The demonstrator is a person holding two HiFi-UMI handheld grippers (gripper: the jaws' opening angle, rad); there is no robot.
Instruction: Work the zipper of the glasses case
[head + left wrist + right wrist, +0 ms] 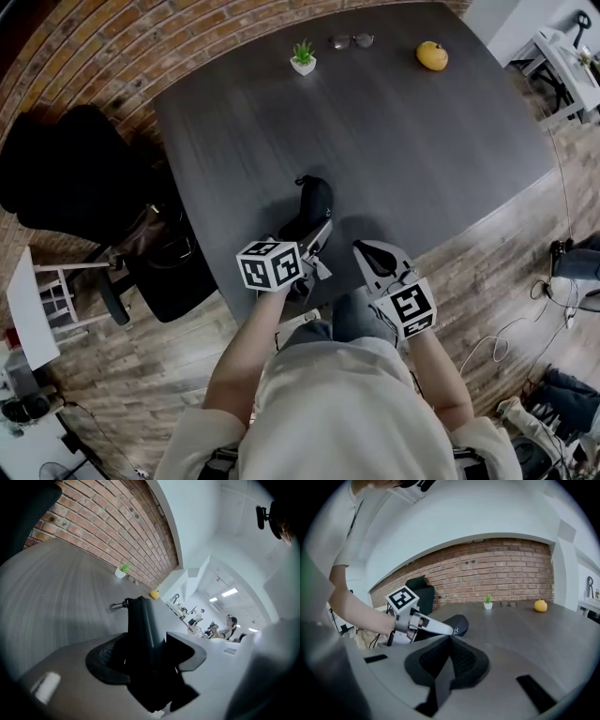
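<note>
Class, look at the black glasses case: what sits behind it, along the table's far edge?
A potted plant, a pair of glasses and a yellow fruit. The glasses case hides its contents and the tabletop under it.

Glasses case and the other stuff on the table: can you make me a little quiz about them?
1. What lies between the potted plant and the yellow fruit at the far edge of the table?
2. True or false: the fingers of the right gripper stand wide apart.
3. What does the left gripper grip? A the plant; B the glasses case; C the fruit.

Key:
1. A pair of glasses.
2. False: they are shut together with nothing between them.
3. B.
</note>
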